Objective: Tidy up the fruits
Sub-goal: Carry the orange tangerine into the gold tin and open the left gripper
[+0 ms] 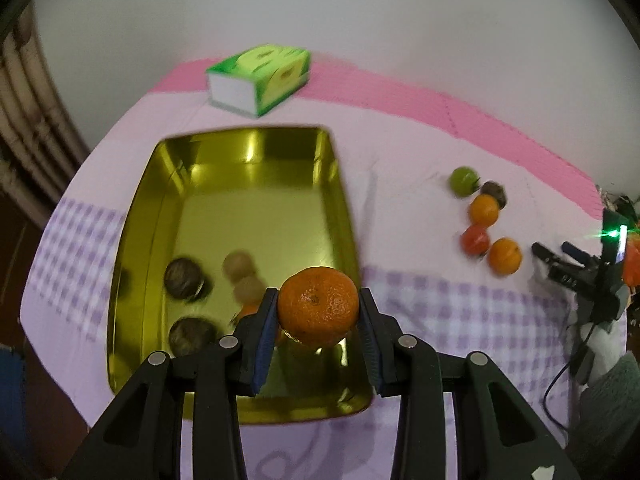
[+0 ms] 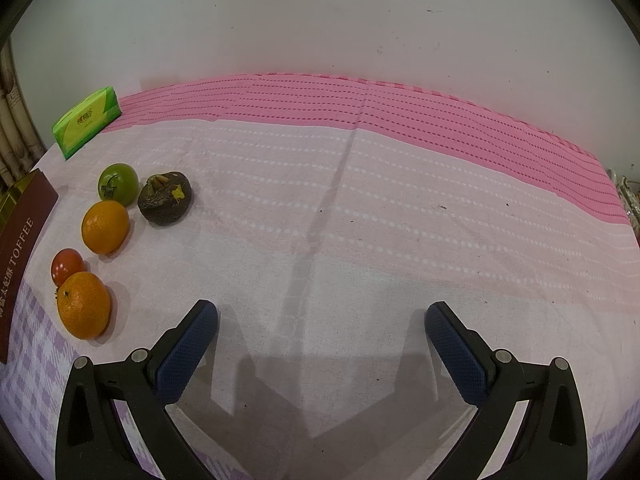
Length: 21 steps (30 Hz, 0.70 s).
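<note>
Left hand-held gripper (image 1: pixel 319 312) clamping mandarin (image 1: pixel 318 306) above gold tray (image 1: pixel 256 168), right hand-held gripper (image 2: pixel 322 320) open

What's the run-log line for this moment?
left gripper: shut on orange, above gold tin | right gripper: open, empty | five fruits left on cloth

A plain white wall (image 2: pixel 320 20) rises behind the pink-clothed table (image 2: pixel 400 200).
</note>
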Each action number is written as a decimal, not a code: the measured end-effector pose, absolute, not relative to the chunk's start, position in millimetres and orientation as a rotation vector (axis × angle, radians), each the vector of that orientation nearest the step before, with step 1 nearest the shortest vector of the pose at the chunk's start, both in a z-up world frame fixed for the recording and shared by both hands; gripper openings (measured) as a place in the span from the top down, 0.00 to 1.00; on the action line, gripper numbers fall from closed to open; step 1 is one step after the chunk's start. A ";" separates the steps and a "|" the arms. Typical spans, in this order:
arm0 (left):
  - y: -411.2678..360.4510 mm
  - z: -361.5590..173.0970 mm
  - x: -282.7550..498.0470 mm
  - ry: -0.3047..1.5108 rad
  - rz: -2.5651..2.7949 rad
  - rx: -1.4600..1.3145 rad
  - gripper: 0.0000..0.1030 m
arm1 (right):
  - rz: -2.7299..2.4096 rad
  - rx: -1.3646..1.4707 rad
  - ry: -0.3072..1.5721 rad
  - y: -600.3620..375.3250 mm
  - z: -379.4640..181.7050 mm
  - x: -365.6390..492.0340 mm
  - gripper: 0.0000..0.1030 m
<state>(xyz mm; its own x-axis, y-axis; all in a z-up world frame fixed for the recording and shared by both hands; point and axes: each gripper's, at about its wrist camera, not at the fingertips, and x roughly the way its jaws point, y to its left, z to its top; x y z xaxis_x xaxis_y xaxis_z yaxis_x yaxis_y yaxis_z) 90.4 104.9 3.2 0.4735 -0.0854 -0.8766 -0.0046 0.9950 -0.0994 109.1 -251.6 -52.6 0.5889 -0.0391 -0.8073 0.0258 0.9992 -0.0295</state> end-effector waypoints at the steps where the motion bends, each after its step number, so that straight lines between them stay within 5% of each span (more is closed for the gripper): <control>1: 109.0 -0.1 88.1 1.087 -0.045 -0.102 0.67 | -0.038 -0.015 0.940 -251.6 -52.5 109.1 0.00; 21: 128.2 -41.3 78.9 1.193 -0.002 -0.075 0.67 | -0.037 -0.016 0.941 -251.7 -52.8 109.5 0.00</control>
